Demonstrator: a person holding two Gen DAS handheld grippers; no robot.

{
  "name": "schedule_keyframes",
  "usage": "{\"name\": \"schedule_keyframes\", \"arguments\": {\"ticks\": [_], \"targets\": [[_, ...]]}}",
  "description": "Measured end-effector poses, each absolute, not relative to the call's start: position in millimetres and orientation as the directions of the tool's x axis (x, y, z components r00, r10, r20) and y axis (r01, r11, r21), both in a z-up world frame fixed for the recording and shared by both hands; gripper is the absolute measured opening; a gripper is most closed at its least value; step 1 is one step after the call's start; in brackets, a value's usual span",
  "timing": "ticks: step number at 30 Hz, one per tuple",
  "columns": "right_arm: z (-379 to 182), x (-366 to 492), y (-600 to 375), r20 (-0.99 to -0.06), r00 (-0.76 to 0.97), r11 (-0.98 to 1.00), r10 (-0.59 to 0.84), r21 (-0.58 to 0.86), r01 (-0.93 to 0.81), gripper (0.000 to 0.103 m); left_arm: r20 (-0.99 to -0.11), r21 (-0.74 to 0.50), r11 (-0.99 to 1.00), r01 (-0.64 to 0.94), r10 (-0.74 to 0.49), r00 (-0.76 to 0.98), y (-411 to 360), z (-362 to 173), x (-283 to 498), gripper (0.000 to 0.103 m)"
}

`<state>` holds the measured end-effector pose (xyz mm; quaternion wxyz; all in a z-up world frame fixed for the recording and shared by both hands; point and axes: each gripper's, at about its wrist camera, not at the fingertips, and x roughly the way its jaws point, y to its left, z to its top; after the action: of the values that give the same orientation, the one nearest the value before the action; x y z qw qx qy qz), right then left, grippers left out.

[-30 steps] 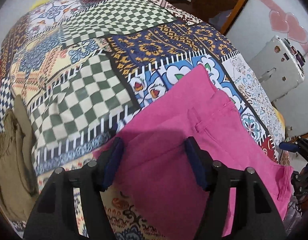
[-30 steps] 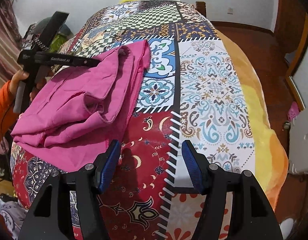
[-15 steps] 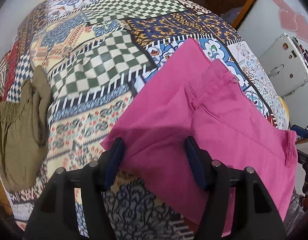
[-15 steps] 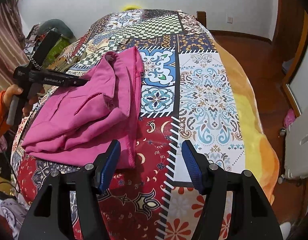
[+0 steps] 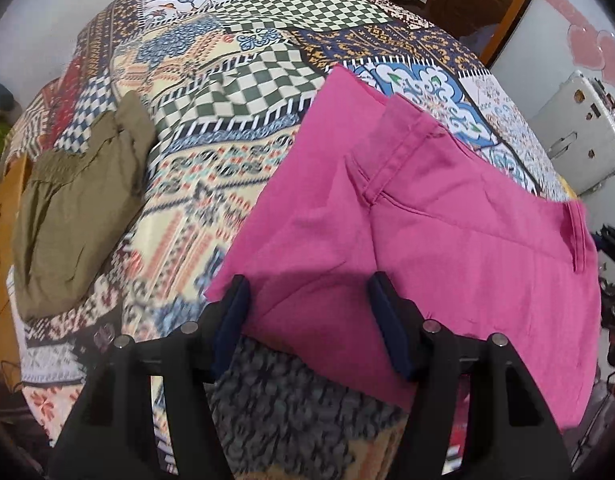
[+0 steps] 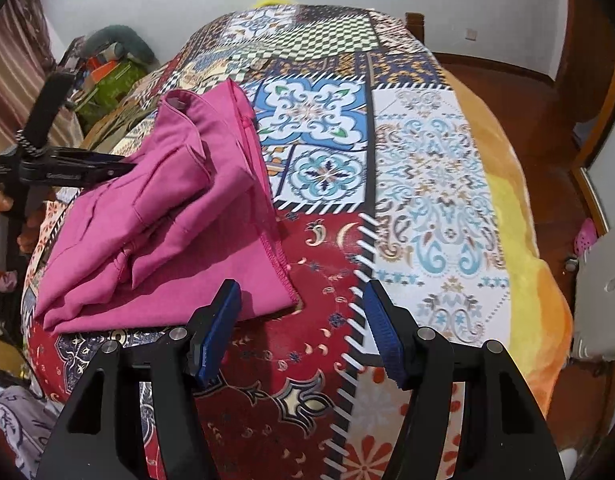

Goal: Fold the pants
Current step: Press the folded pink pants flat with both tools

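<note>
Pink cloth of the pants (image 5: 447,240) is spread on the near part of the bed (image 5: 235,92), partly folded, with its near edge lying between the fingers (image 5: 231,312) of the left gripper (image 5: 307,312). Those fingers are seen parted, with nothing pinched between them; the cloth passes just under or in front of them, and contact cannot be told. From the right wrist view, the right gripper (image 6: 299,320) is held low over the red patch of the bedspread, its fingers (image 6: 221,316) likewise released and empty, with the hemmed corner of the pants (image 6: 167,208) just beyond the left finger.

Several risks are judged from here. If only the top layer is caught at the near edge, the stacked layers could be dragged apart and the fold undone. The bunched ridges in the middle of the pile could be pressed in as creases. As the pants lie close to the near edge of the bed, a careless pull could let them slide off.

Farther left, an olive garment (image 5: 79,208) is seen, well apart from the pants. The left gripper (image 6: 67,168) is shown level at the far left side of the pile.
</note>
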<state>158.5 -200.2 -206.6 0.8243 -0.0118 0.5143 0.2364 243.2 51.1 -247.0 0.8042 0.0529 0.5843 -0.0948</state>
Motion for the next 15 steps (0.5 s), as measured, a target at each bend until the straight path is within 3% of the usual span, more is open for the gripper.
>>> {"name": "schedule_keyframes", "arguments": {"ticks": [15], "targets": [[-209.1,177.9,-158.2,-0.843,0.345,0.836,0.413,0.202,-0.51,0.059,-0.953,-0.076,0.994,0.08,-0.096,0.288,93.7,-237.1,159.1,0.063]]}}
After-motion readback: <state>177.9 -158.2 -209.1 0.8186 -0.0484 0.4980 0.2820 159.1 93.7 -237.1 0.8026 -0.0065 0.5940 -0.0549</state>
